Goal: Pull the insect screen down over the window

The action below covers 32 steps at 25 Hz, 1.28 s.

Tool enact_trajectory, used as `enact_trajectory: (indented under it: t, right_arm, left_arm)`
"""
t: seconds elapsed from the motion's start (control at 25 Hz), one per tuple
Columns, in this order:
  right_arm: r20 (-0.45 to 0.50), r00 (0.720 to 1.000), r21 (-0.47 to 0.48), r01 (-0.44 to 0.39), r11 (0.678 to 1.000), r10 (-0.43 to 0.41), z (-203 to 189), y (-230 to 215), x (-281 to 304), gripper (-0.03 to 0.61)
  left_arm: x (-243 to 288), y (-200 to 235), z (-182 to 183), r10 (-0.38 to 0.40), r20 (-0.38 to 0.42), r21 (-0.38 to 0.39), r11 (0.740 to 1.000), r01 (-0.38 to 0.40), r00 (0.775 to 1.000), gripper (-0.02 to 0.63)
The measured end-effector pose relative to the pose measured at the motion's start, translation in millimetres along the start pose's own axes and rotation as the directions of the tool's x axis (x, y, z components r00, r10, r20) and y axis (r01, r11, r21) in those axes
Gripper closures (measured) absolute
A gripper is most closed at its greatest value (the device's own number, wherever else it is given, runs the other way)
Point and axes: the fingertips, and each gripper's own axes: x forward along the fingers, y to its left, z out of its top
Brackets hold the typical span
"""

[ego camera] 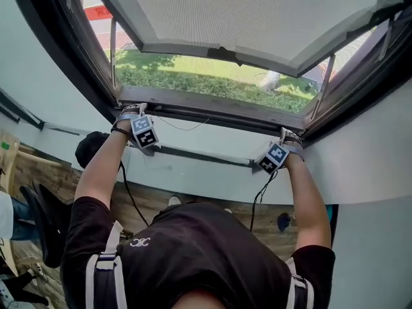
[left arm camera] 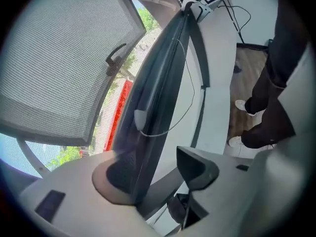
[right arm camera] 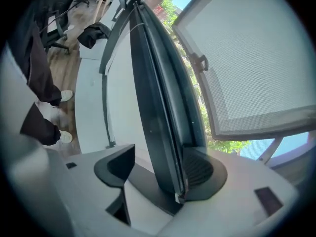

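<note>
Window: dark rectangular frame [ego camera: 64,44], with pale grey sash [ego camera: 257,18] swung outward.
Screen bar: long dark metal pull bar [left arm camera: 158,98], low along the white sill, reaching from one gripper to the other.
Left gripper [left arm camera: 158,174]: released, jaws astride the bar.
Right gripper [right arm camera: 158,172]: released wide, bar between jaws.
Technique: bar apparently seated; withdraw both grippers evenly, without lifting it.

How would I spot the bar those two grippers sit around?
Find the open window. Along its lower edge runs a long dark bar, the left gripper and right gripper at its ends. Unlike the thinner dark strip on the white wall below, a thin cord loops from it.
</note>
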Motion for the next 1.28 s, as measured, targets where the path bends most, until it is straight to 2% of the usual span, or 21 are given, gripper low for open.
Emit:
enact_trajectory:
  t: [0.12,0.2,0.28,0.32,0.36,0.4,0.48,0.52,0.6,0.68,0.72,0.76,0.84,0.96,1.0,1.08,1.16,1.28]
  right_arm:
    - [0.016,1.000,0.046,0.024,0.999,-0.025,2.7,-2.6,-2.6,0.270]
    - [0.048,0.997,0.076,0.053,0.996,-0.057,5.7,-7.2,-5.1,0.270]
    - [0.090,0.993,0.110,0.071,0.991,-0.081,9.0,-10.1,-7.5,0.270]
    - [0.112,0.990,0.137,0.071,0.988,-0.087,10.6,-10.3,-9.2,0.270]
    - [0.139,0.986,0.180,0.072,0.981,-0.098,12.9,-11.6,-11.9,0.276]
    - [0.171,0.978,0.238,0.073,0.968,-0.116,16.6,-14.5,-16.5,0.287]
    - [0.248,0.958,0.367,0.046,0.929,-0.146,29.0,-22.2,-33.7,0.333]
    - [0.294,0.945,0.432,0.005,0.902,-0.146,38.8,-25.0,-46.9,0.358]
    - [0.396,0.908,0.553,-0.115,0.825,-0.139,60.2,-27.7,-73.1,0.398]
    - [0.480,0.863,0.638,-0.222,0.737,-0.156,73.2,-28.7,-85.2,0.427]
    - [0.512,0.842,0.668,-0.264,0.696,-0.172,78.1,-30.2,-90.1,0.441]
    - [0.538,0.821,0.689,-0.298,0.660,-0.191,83.5,-33.4,-97.5,0.448]
    - [0.575,0.783,0.714,-0.339,0.612,-0.238,95.8,-42.7,-117.3,0.473]
    - [0.602,0.735,0.736,-0.358,0.575,-0.313,111.5,-59.6,-147.9,0.528]
    - [0.606,0.719,0.745,-0.363,0.560,-0.340,115.1,-66.0,-158.0,0.528]
    - [0.613,0.684,0.763,-0.381,0.522,-0.396,120.4,-78.8,-178.3,0.571]
    - [0.623,0.647,0.770,-0.409,0.490,-0.438,125.4,-89.1,-198.1,0.572]
    - [0.635,0.592,0.770,-0.440,0.461,-0.496,129.5,-100.0,-223.4,0.572]
  left_arm:
    - [-0.6,0.1,-0.4,0.017,0.007,-0.007,1.000,-0.017,1.000,0.351]
    - [-2.7,-0.7,-0.3,0.016,0.015,-0.034,0.999,-0.016,1.000,0.332]
    - [-9.5,3.0,2.9,0.015,0.040,-0.110,0.994,-0.010,0.999,0.332]
    - [-12.8,4.6,6.5,0.011,0.072,-0.179,0.984,0.002,0.997,0.343]
    - [-17.3,6.2,12.1,0.007,0.119,-0.271,0.962,0.026,0.993,0.358]
    - [-24.6,8.3,19.4,0.005,0.177,-0.375,0.925,0.062,0.984,0.361]
    - [-44.9,14.6,33.6,0.034,0.278,-0.555,0.821,0.132,0.960,0.394]
    - [-56.0,18.1,37.8,0.064,0.307,-0.621,0.770,0.148,0.950,0.434]
    - [-76.9,24.3,45.4,0.137,0.347,-0.710,0.684,0.164,0.928,0.496]
    - [-97.4,30.6,56.0,0.212,0.382,-0.763,0.622,0.178,0.899,0.536]
    - [-105.1,32.5,61.1,0.242,0.395,-0.779,0.599,0.184,0.886,0.548]
    - [-112.5,34.5,65.8,0.271,0.405,-0.790,0.584,0.185,0.873,0.549]
    - [-130.0,41.3,75.5,0.332,0.422,-0.807,0.562,0.181,0.844,0.597]
    - [-160.3,50.7,94.5,0.406,0.455,-0.825,0.527,0.203,0.793,0.611]
    - [-171.3,52.9,102.0,0.426,0.466,-0.826,0.523,0.210,0.776,0.612]
    - [-193.4,58.1,116.3,0.469,0.486,-0.827,0.519,0.215,0.737,0.612]
    - [-215.5,65.1,127.8,0.520,0.501,-0.835,0.501,0.227,0.692,0.612]
    - [-243.2,70.8,141.0,0.579,0.518,-0.845,0.461,0.271,0.630,0.613]
